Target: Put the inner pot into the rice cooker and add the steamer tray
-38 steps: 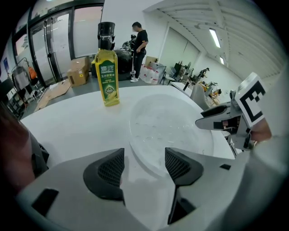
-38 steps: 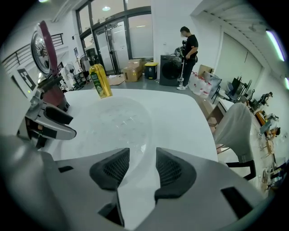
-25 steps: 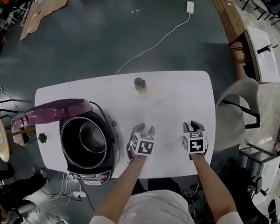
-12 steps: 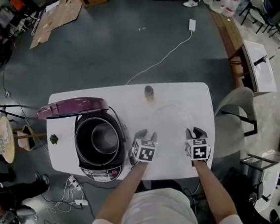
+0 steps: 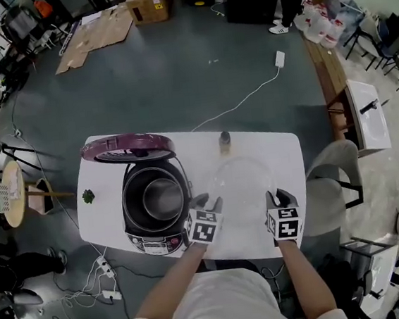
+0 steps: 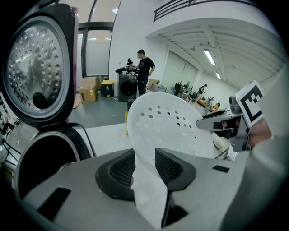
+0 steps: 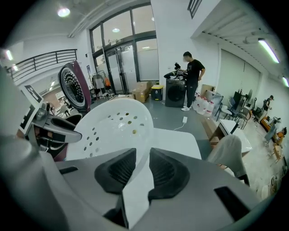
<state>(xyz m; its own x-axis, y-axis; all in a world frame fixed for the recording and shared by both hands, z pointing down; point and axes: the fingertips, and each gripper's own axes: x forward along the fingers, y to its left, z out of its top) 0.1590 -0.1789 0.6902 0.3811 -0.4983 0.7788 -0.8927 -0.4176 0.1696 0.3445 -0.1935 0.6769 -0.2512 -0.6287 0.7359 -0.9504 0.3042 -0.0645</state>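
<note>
- Clamped the steamer tray point(image 5: 238, 179) by its left rim in the left gripper point(image 5: 211, 205) jaws.
- Clamped its right rim in the right gripper point(image 5: 280, 198) jaws.
- Held it above the desk point(image 5: 105, 220), right of the open rice cooker point(image 5: 142, 235).

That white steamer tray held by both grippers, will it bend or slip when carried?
Likely light and stiff: the steamer tray looks like thin perforated plastic yet holds its bowl shape, pinched only at the rim. Its glossy rim might slip in the left gripper or right gripper.
</note>
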